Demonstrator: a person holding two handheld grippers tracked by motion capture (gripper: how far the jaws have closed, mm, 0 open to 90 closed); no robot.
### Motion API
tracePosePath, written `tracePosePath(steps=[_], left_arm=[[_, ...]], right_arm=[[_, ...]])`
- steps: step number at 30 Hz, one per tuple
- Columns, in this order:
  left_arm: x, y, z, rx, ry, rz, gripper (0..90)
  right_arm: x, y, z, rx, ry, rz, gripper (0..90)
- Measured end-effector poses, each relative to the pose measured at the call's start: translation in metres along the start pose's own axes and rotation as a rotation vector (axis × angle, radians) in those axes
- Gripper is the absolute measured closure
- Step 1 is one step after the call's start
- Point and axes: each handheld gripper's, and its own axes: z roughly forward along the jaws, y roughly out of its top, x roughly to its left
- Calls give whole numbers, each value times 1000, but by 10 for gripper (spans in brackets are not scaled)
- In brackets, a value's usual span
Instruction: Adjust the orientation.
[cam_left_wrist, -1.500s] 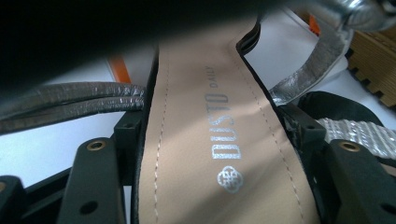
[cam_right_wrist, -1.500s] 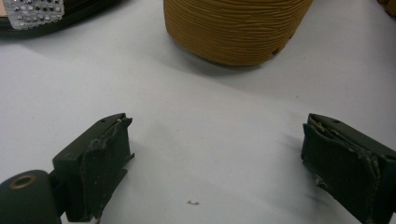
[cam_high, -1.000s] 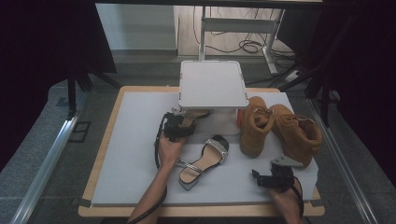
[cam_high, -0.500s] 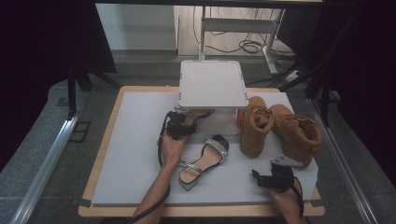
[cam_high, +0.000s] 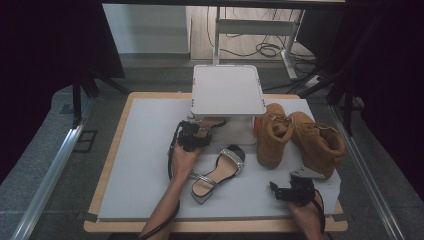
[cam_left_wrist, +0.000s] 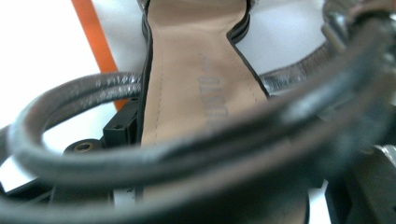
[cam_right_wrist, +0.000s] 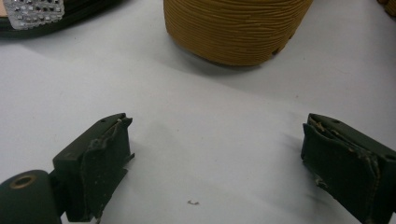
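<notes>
Before you on the surface (cam_high: 145, 150), the stand (cam_high: 227, 90) anchors everything: one sandal (cam_high: 210, 122) beneath it, another sandal (cam_high: 217, 172) nearer you, boots (cam_high: 300, 137) right.

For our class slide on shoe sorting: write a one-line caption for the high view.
Left gripper at a sandal under the white stand; right gripper open near tan boots.

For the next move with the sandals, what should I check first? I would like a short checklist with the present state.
1. First sandal lies between the jaws of the left claw, which have just been opening: ok.
2. Left claw's pads are free of that sandal: cannot tell.
3. Right claw is open and empty: ok.
4. Second sandal lies unheld on the mat: ok.
5. Boots stand upright beside the platform: ok.
</notes>
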Motion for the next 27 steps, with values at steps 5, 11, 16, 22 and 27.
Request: tracePosePath(steps=[5, 11, 16, 22, 27], left_arm=[[1, -7, -13, -9, -19, 17, 332], [2, -13, -27, -23, -40, 37, 333], [4, -18, -34, -21, -55, 46, 352], [5, -24, -43, -26, -64, 57, 400], [7, -28, -49, -28, -76, 67, 449]], right_arm=[[0, 0, 0, 0, 0, 1, 80], [0, 0, 0, 0, 0, 0, 80], [0, 0, 0, 1, 0, 1, 80], [0, 0, 0, 1, 0, 1, 80], [0, 0, 0, 0, 0, 1, 80]])
